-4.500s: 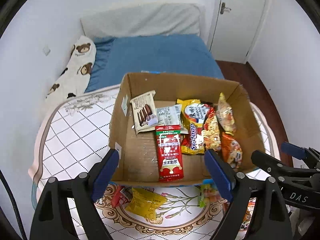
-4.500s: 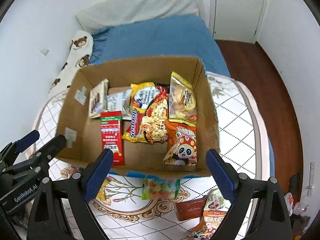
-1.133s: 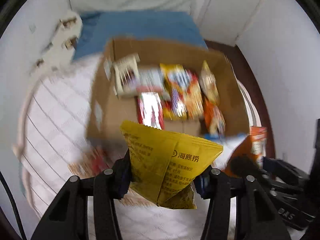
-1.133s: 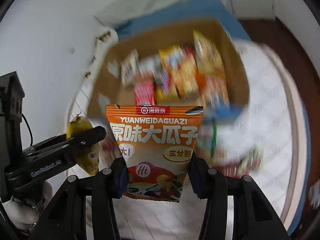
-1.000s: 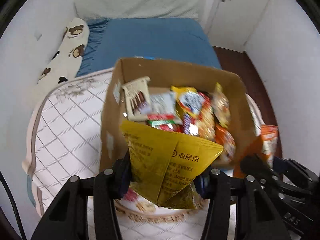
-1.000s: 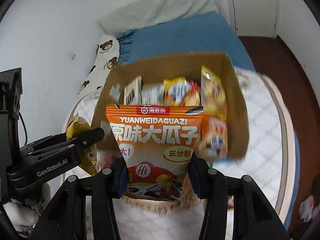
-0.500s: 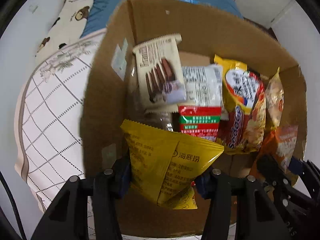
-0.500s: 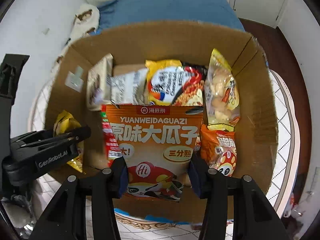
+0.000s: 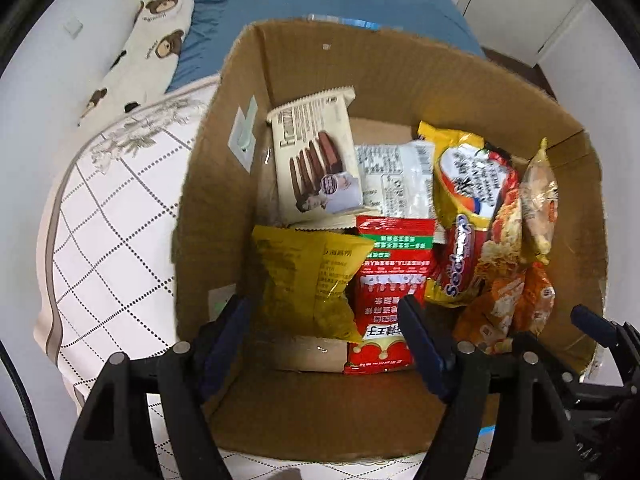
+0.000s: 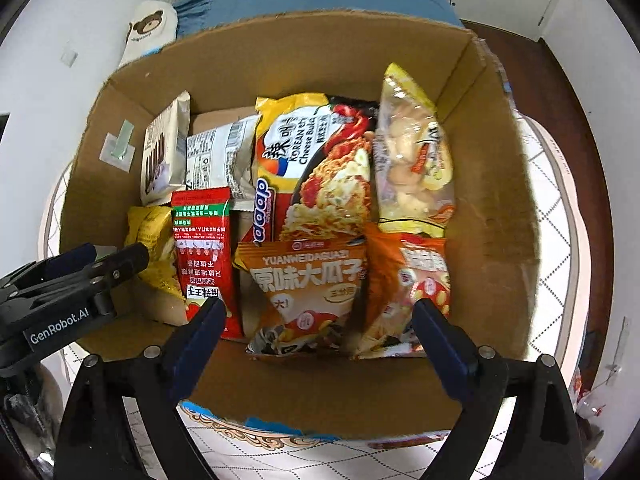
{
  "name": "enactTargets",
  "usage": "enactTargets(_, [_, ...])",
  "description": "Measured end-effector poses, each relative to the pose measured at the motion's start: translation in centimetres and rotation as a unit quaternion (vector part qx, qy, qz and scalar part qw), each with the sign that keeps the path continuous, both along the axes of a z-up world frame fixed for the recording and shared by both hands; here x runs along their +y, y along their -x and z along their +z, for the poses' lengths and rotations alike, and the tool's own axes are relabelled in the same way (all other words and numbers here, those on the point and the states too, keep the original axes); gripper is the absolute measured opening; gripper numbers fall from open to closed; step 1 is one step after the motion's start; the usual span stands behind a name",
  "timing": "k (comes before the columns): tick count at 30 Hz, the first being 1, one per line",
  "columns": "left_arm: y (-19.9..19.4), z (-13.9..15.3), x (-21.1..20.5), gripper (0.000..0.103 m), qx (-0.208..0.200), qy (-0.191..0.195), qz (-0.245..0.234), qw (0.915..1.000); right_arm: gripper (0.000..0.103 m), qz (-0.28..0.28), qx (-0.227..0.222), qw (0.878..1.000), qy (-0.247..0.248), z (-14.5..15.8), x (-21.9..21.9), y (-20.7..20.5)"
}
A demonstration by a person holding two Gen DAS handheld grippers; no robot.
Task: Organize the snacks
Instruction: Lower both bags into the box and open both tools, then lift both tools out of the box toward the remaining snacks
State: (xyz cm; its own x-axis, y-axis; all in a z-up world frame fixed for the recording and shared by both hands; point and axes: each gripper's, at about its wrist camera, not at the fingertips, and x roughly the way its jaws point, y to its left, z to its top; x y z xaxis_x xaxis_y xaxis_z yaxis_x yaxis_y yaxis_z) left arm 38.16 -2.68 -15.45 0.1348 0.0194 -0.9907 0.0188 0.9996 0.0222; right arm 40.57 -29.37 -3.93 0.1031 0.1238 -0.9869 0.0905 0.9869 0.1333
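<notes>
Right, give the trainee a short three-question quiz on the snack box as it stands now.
1. True or false: the left claw is clamped on the yellow packet.
2. In the cardboard box, the orange sunflower-seed bag lies between the red sachet and: A) the orange panda bag; B) the biscuit pack; C) the box wall.
3. Which claw hangs over the orange sunflower-seed bag?

Key:
1. False; its jaws have just opened and the packet lies loose.
2. A.
3. The right claw, jaws apart, just opened.
</notes>
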Motion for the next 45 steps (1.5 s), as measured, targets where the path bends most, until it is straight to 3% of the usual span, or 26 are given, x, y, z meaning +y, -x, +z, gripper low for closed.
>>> enactTargets(6, [2.5,3.7,-0.2,0.075,-0.066,0.011,0.006,0.9977,0.096,-0.007,-0.049,0.999,0.009,3.6,-1.4,2.5])
enactTargets(17, [8.4,10.4,-1.2,0.075,-0.167,0.022,-0.022,0.9854,0.096,-0.005,-0.141,0.99,0.017,11.1,-1.6,7.2])
enactTargets(27, [11.4,13.8,-0.9,0.075,-0.208,0.041,-0.018,0.9772,0.096,-0.023,-0.177,0.984,-0.013,15.0,-1.9,10.6])
enactTargets(30, [12.1,13.5,-0.5,0.075,-0.208,0.036,-0.01,0.9775,0.096,-0.052,-0.165,0.984,-0.039,14.1,-3.3,12.2])
enactTargets(33, [12.9,11.9,0.2,0.075,-0.196,0.02,0.001,0.9805,0.096,-0.108,-0.131,0.983,-0.068,11.1,-6.1,14.2])
enactTargets(35, [13.5,10.2,0.9,0.075,-0.179,0.008,0.012,0.9837,0.096,-0.156,-0.09,0.979,-0.096,7.6,-8.1,15.7])
enactTargets(40, [15.2,3.7,4.4,0.075,-0.102,-0.014,0.059,0.9929,0.096,-0.266,0.013,0.954,-0.141,-2.3,-11.8,19.4])
enactTargets(43, [16.2,0.5,6.3,0.075,-0.063,-0.032,0.08,0.9943,0.096,-0.308,0.035,0.942,-0.132,-5.7,-12.9,20.8])
enactTargets(45, [16.8,-1.2,7.4,0.075,-0.046,-0.05,0.087,0.9939,0.096,-0.315,0.027,0.943,-0.106,-6.3,-13.4,21.1])
